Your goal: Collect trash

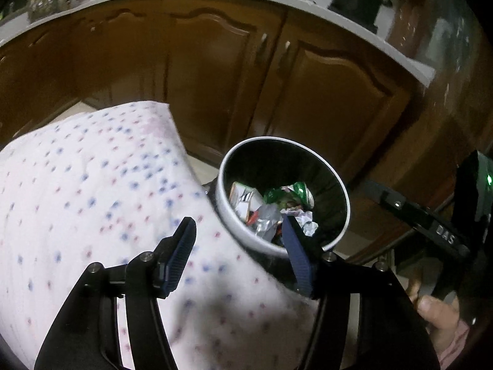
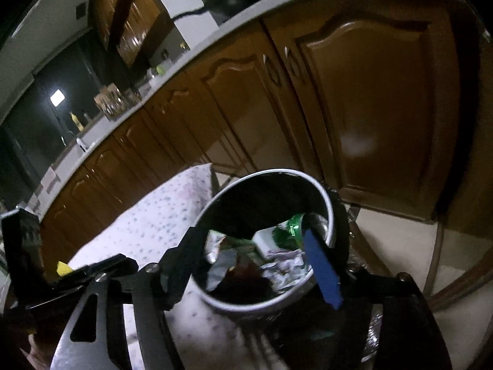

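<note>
Left tool [image 1: 238,237] spread, empty, over white dotted cloth [image 1: 92,200]. Right tool [image 2: 246,265] spread, empty, above round metal trash bin [image 2: 329,215]. Crumpled foil and green wrappers [image 1: 286,197] inside bin. Risk: blue pad [image 2: 323,271] clipping rim, tipping bin, spilling trash.

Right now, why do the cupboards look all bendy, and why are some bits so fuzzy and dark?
In both views the fisheye lens bends the countertop and cupboard doors into curves. In the left wrist view the dotted cloth is smeared by blur, while the trash in the bin stays fairly sharp. In the right wrist view the room is dim, a lamp glows, and glare shines on a door.
</note>
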Available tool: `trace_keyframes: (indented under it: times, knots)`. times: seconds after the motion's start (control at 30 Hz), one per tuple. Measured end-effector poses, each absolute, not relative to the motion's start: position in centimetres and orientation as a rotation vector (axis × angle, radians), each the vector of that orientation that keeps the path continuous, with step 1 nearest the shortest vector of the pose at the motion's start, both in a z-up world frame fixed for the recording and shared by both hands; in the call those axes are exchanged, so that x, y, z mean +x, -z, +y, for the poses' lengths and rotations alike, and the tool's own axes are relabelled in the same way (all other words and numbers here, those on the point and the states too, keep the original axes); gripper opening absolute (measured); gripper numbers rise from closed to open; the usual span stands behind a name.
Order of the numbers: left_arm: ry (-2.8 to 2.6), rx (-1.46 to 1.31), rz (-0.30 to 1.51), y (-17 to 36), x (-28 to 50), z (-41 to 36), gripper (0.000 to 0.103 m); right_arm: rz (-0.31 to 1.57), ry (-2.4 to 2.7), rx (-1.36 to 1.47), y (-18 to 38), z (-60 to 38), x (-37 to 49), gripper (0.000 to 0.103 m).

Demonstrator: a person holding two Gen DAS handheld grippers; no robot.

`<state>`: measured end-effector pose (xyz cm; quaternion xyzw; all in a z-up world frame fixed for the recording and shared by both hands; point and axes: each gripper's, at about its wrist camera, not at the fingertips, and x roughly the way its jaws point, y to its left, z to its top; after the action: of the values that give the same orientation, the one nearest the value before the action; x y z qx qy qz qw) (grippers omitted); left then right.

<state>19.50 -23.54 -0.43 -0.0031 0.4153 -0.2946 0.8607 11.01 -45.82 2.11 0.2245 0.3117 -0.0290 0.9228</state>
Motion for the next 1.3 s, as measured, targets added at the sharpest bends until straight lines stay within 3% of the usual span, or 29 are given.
trace_keyframes:
  times: [0.33, 0.5, 0.6, 0.73, 1.3]
  knots:
    - [0.554, -0.066, 0.746, -1.2, 14.6, -18.4, 0.069, 0.559, 0.048, 0.441, -3.3, -40.7, 6.6, 0.085]
    - [0.517, -0.055, 0.664, -1.9, 12.1, -16.2, 0.074, 0.486, 0.063, 0.379, -5.1, -38.3, 4.6, 0.099]
    - [0.487, -0.065, 0.611, -2.3, 10.9, -14.6, 0.083, 0.428, 0.096, 0.327, -6.0, -36.8, 3.1, 0.103]
    - [0.448, -0.076, 0.509, -2.8, 9.1, -12.7, 0.103, 0.328, 0.172, 0.217, -6.9, -34.6, 1.4, 0.103]
    - [0.318, -0.049, 0.392, -2.2, 6.0, -9.3, 0.103, 0.210, 0.246, 0.067, -5.9, -31.1, -1.5, 0.103]
